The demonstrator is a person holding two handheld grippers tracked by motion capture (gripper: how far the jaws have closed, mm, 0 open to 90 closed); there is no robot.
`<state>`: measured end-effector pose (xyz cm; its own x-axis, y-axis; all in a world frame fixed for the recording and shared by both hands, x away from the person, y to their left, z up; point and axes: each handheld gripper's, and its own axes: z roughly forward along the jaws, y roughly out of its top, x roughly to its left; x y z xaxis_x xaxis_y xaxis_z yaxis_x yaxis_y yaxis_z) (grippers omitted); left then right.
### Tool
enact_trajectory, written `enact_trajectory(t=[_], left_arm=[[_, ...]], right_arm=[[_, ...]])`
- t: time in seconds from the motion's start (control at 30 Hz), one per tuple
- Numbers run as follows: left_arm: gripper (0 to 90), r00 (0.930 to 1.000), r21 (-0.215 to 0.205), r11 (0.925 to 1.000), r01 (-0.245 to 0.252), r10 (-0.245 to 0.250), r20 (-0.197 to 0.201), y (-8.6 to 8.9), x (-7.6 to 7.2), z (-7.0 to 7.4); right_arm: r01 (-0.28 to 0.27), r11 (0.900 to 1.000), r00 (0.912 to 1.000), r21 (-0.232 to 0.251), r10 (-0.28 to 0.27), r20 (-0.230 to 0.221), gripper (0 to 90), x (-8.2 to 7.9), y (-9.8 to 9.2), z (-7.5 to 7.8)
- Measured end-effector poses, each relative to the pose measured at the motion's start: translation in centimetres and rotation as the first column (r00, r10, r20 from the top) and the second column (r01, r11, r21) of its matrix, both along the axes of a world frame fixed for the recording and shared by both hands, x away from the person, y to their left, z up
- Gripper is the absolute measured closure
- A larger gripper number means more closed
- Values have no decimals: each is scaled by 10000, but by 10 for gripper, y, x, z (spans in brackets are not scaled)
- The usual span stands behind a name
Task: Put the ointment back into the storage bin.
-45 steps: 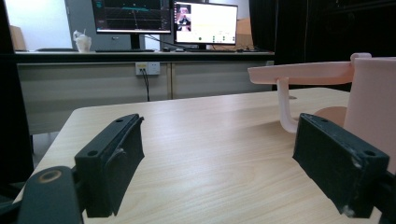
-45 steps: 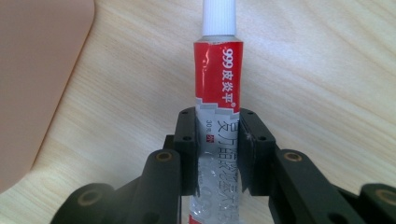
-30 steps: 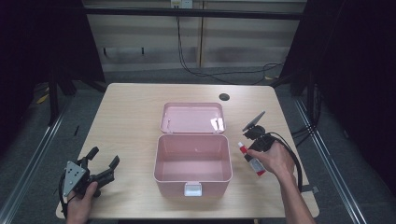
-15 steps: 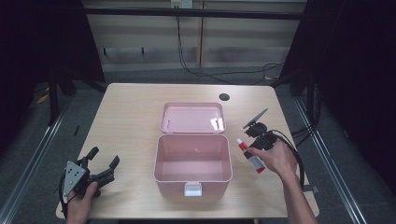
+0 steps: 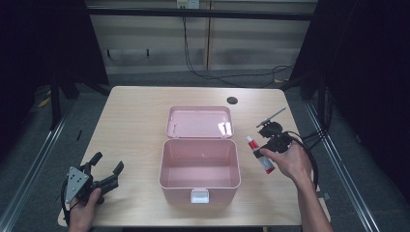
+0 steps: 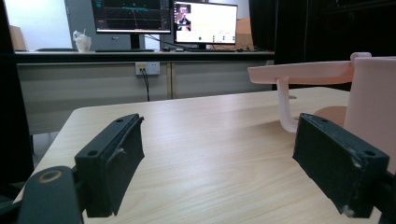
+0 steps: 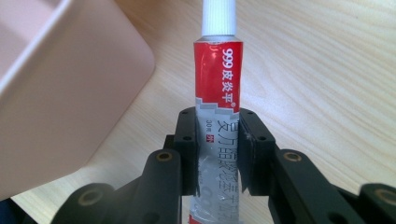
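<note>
An open pink box [image 5: 200, 186] stands mid-table, its lid [image 5: 198, 121] laid back behind it. To the right of the box, my right gripper [image 5: 265, 155] is shut on a red and white ointment tube [image 5: 255, 147]. In the right gripper view the jaws pinch the tube [image 7: 218, 79] at its lower half. Its white cap points away over the wood, beside the box's corner [image 7: 56, 84]. My left gripper [image 5: 107, 163] rests open at the table's front left, holding nothing. In the left gripper view its jaws [image 6: 219, 135] stand wide apart, with the box wall [image 6: 371, 93] at the right.
A dark cable hole [image 5: 232, 100] sits near the table's far edge. A black cable [image 5: 309, 145] trails from the right gripper toward the right edge. Bare wood lies between the left gripper and the box. A desk with monitors [image 6: 203, 21] stands beyond the table.
My right gripper has shifted slightly with the tube held in it, staying beside the box's right wall. The left gripper has not moved.
</note>
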<state>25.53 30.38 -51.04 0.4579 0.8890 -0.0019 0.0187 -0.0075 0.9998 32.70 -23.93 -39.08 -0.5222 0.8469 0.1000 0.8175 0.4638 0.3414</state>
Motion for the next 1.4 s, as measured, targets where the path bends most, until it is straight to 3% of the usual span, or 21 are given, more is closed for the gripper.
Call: enact_trajectory(t=[0.3, 0.53, 0.67, 1.03, 1.17, 1.4], left_arm=[[158, 10000, -70, 10000, 3, -3, -14, 0, 0, 0], [158, 10000, 2, 10000, 2, -2, 3, 0, 0, 0], [158, 10000, -21, 10000, -15, 15, -1, 0, 0, 0], [158, 10000, -3, 10000, 1, -1, 4, 0, 0, 0], [158, 10000, -55, 10000, 11, -11, -16, 0, 0, 0], [158, 10000, -8, 10000, 5, -5, 5, 0, 0, 0]], right_arm=[[-27, 9982, 9977, 595, -14, 683, 721, -8, -5, 16], [112, 9924, 9896, 1223, -286, 1413, 721, -17, -13, 31], [32, 9899, 9876, 1415, -254, 1551, 721, -20, -15, 38], [-713, 9803, 9779, 1843, 323, 2067, 721, -21, -11, 56], [-1077, 9791, 9662, 1723, 622, 2503, 722, -22, -7, 62], [-1675, 9709, 9566, 1714, 1180, 2665, 722, -20, 4, 75]])
